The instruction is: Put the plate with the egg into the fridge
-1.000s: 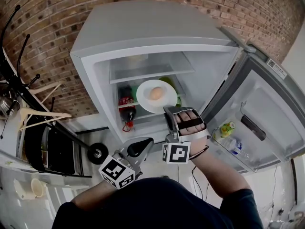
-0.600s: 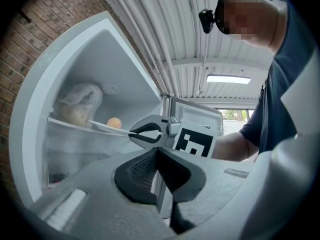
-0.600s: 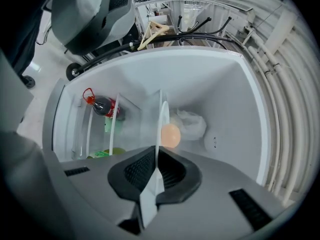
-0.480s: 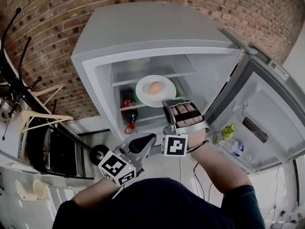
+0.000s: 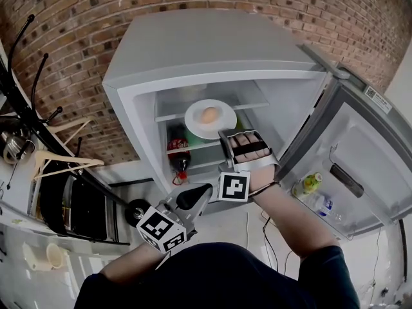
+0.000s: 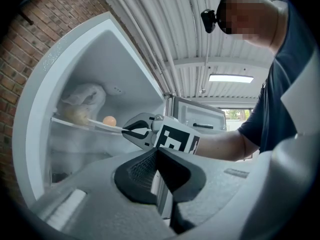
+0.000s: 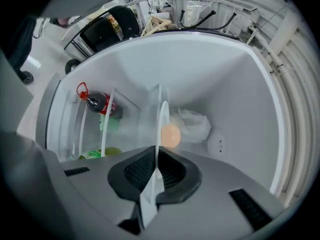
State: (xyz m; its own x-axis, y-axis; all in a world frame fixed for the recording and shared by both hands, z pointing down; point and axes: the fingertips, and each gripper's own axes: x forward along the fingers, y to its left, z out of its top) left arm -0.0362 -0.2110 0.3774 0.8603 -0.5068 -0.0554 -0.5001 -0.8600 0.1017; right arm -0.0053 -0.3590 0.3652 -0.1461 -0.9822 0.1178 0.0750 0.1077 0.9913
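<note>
The grey fridge (image 5: pixel 206 44) stands open. A white plate (image 5: pixel 222 118) carrying a brown egg (image 5: pixel 208 114) is inside the compartment, level with the upper glass shelf. My right gripper (image 5: pixel 225 136) is shut on the plate's near rim. In the right gripper view the plate (image 7: pixel 163 119) shows edge-on between the pads, with the egg (image 7: pixel 170 134) just beyond my right gripper (image 7: pixel 156 171). My left gripper (image 5: pixel 190 197) hangs low in front of the fridge, shut and empty. From the left gripper (image 6: pixel 157 156) view, the plate (image 6: pixel 107 129) and egg (image 6: pixel 109 120) are over the shelf.
A cola bottle (image 5: pixel 178 152) stands on the lower shelf, left of something green (image 5: pixel 239 125). A crumpled white bag (image 7: pixel 195 124) lies at the back of the upper shelf. The open door (image 5: pixel 360 153) at right holds small bottles (image 5: pixel 309 184). A rack with hangers (image 5: pixel 58 159) stands at left.
The plate with the egg has risen and gone deeper into the fridge, from lower-shelf height to the upper shelf, with the right gripper still on its rim. The left gripper has barely moved.
</note>
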